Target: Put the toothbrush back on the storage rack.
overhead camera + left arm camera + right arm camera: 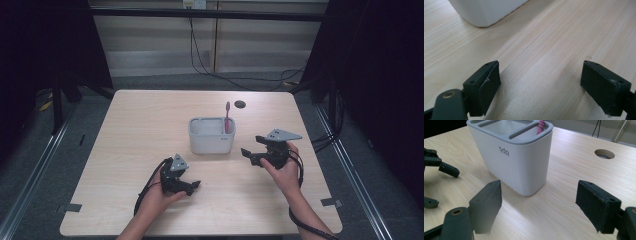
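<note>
High view: pale wooden bench [150, 120] seen from above, with a white holder [211, 135] standing upright near the middle, somewhat toward the far edge. Grey rim on top, split into compartments. Pink toothbrush [227, 117] standing upright in the compartment at the holder's right end, head up above the rim. Small round hole [240, 104] in the benchtop beyond the holder, near the far edge.

Left gripper [192, 186] held low over the bench toward the near edge, in front of and left of the holder, in the left hand [157, 197]. Jaws spread wide apart, nothing between them but bare wood; corner of the holder at the top of the left gripper view.

Right gripper [250, 150] held just right of the holder, apart from it, in the right hand [285, 172], pointing toward it. Jaws likewise wide open and empty. Right gripper view: holder close ahead between the jaws, grey lettering on its wall, pink toothbrush in the far compartment, other gripper at the left edge.
</note>
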Available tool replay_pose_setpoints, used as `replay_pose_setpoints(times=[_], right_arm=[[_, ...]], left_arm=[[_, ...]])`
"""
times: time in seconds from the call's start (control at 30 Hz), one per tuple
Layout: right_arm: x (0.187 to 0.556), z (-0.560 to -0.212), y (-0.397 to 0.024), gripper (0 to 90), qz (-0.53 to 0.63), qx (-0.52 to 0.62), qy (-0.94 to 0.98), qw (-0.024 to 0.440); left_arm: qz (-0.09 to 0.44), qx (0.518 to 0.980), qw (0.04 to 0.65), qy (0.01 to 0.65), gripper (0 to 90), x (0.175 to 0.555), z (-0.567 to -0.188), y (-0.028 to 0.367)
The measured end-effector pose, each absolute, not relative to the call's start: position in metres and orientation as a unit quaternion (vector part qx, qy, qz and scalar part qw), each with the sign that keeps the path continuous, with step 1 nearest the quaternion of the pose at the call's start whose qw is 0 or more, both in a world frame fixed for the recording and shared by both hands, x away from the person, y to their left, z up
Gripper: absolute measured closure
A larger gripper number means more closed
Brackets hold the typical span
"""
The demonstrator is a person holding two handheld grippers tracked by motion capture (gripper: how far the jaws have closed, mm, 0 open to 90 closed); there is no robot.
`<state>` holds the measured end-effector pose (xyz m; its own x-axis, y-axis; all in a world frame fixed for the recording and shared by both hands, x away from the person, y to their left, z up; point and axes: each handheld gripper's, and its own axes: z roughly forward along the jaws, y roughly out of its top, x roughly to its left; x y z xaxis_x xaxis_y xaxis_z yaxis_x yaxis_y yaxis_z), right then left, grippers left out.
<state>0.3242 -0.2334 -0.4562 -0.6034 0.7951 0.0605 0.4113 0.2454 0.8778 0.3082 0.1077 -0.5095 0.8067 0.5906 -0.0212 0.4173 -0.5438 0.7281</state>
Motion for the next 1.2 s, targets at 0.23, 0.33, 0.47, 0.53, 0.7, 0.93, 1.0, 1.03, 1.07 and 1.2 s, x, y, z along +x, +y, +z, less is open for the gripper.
replay_pose_setpoints(times=[0.23, 0.33, 0.47, 0.53, 0.7, 0.93, 1.0, 1.03, 1.07, 1.2], right_arm=[[0.323, -0.464, -0.239, 18.7, 0.460, 0.390, 0.773, 0.197], [0.322, -0.467, -0.242, 18.7, 0.453, 0.391, 0.777, 0.194], [0.321, -0.471, -0.244, 18.7, 0.441, 0.389, 0.785, 0.196], [0.320, -0.474, -0.244, 18.7, 0.432, 0.384, 0.792, 0.196], [0.320, -0.478, -0.243, 18.7, 0.418, 0.380, 0.802, 0.197], [0.319, -0.483, -0.243, 18.7, 0.407, 0.378, 0.809, 0.192], [0.320, -0.484, -0.244, 18.7, 0.404, 0.377, 0.811, 0.191], [0.320, -0.484, -0.244, 18.7, 0.404, 0.377, 0.811, 0.191], [0.320, -0.485, -0.245, 18.7, 0.403, 0.378, 0.812, 0.191], [0.321, -0.490, -0.248, 18.7, 0.386, 0.377, 0.820, 0.191]], left_arm=[[0.114, 0.871, 0.380, 0.289, 15.7, 0.308, -0.510, 0.108], [0.114, 0.871, 0.380, 0.289, 15.7, 0.308, -0.509, 0.108], [0.113, 0.871, 0.380, 0.290, 15.7, 0.308, -0.509, 0.108], [0.113, 0.871, 0.380, 0.290, 15.7, 0.308, -0.510, 0.108], [0.114, 0.871, 0.380, 0.289, 15.7, 0.308, -0.509, 0.108], [0.114, 0.871, 0.380, 0.289, 15.7, 0.308, -0.509, 0.108], [0.114, 0.871, 0.380, 0.290, 15.7, 0.308, -0.510, 0.108], [0.114, 0.871, 0.380, 0.290, 15.7, 0.308, -0.510, 0.108], [0.114, 0.871, 0.380, 0.290, 15.7, 0.308, -0.510, 0.108], [0.114, 0.871, 0.380, 0.290, 15.7, 0.308, -0.510, 0.108]])
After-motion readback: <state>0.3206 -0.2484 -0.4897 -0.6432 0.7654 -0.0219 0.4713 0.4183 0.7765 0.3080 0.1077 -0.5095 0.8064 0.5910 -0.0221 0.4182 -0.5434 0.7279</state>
